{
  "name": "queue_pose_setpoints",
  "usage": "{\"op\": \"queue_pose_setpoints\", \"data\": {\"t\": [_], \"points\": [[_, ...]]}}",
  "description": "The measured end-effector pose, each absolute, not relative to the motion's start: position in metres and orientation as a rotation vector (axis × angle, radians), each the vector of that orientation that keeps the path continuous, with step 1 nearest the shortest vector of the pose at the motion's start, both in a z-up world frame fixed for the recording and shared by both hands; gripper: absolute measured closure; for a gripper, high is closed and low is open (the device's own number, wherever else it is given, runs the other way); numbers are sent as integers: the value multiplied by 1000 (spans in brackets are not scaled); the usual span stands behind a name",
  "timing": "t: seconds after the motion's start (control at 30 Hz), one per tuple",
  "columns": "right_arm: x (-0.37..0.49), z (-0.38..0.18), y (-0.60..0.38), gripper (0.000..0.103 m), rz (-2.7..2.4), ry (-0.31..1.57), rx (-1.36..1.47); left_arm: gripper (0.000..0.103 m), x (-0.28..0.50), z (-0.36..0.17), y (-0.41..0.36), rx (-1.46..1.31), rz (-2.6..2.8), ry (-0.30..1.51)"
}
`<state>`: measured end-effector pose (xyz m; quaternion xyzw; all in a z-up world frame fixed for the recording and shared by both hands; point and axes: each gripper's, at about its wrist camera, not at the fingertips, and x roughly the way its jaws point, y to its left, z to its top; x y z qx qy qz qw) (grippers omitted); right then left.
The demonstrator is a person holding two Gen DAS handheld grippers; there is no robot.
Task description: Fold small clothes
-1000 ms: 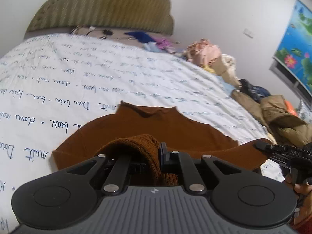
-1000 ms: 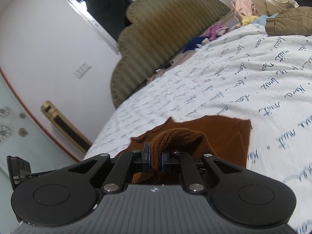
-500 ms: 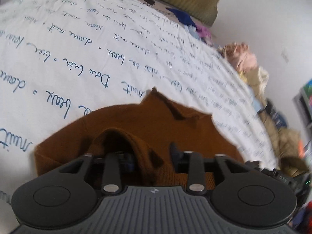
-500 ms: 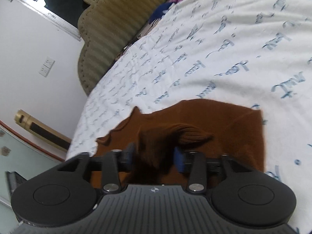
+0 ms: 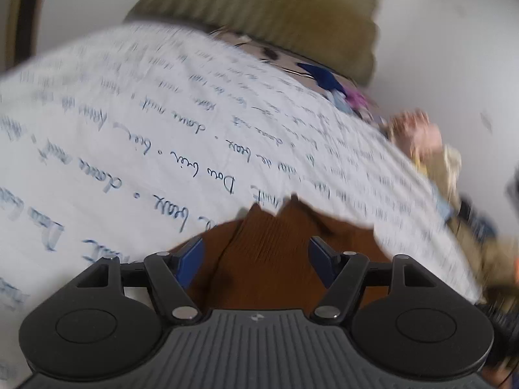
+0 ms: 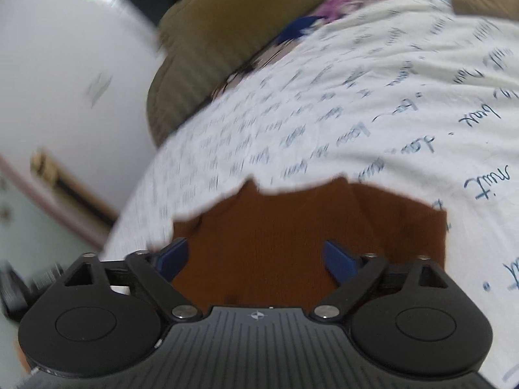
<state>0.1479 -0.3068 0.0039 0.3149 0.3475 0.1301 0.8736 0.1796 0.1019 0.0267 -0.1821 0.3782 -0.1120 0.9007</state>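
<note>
A small brown knit garment [image 5: 269, 253] lies on the white bedsheet with blue script; it also shows in the right wrist view [image 6: 292, 236]. My left gripper [image 5: 256, 257] is open, its blue pads [image 5: 189, 256] spread on either side of a folded ridge of the brown cloth, holding nothing. My right gripper [image 6: 256, 257] is open too, its pads [image 6: 339, 261] wide apart just above the flat brown cloth. Both views are blurred by motion.
An olive padded headboard [image 5: 275, 9] stands at the far end of the bed. A pile of loose clothes [image 5: 421, 139] lies along the bed's right side, with blue and purple items [image 6: 311, 19] near the headboard. White walls surround the bed.
Both grippers opened and let go of the brown cloth they were pinching. The lifted folds dropped flat onto the garment. Both cameras are swinging, blurring the views.
</note>
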Motion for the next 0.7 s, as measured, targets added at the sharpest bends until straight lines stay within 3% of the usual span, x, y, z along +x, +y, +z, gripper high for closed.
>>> {"op": "queue_pose_setpoints", "data": {"t": [0.2, 0.33, 0.5, 0.6, 0.67, 0.7], "points": [[108, 6, -293, 11, 187, 724, 392, 32, 117, 9, 106, -231, -338, 801], [64, 21, -301, 10, 169, 596, 410, 33, 80, -3, 136, -317, -373, 779], [26, 14, -323, 14, 115, 575, 463, 36, 61, -8, 153, -426, -461, 765], [17, 0, -327, 19, 115, 606, 513, 43, 62, -11, 151, -495, -522, 764], [12, -6, -323, 31, 157, 625, 537, 61, 67, -15, 147, -529, -543, 775], [11, -9, -320, 55, 177, 635, 536, 82, 70, -17, 143, -527, -543, 790]]}}
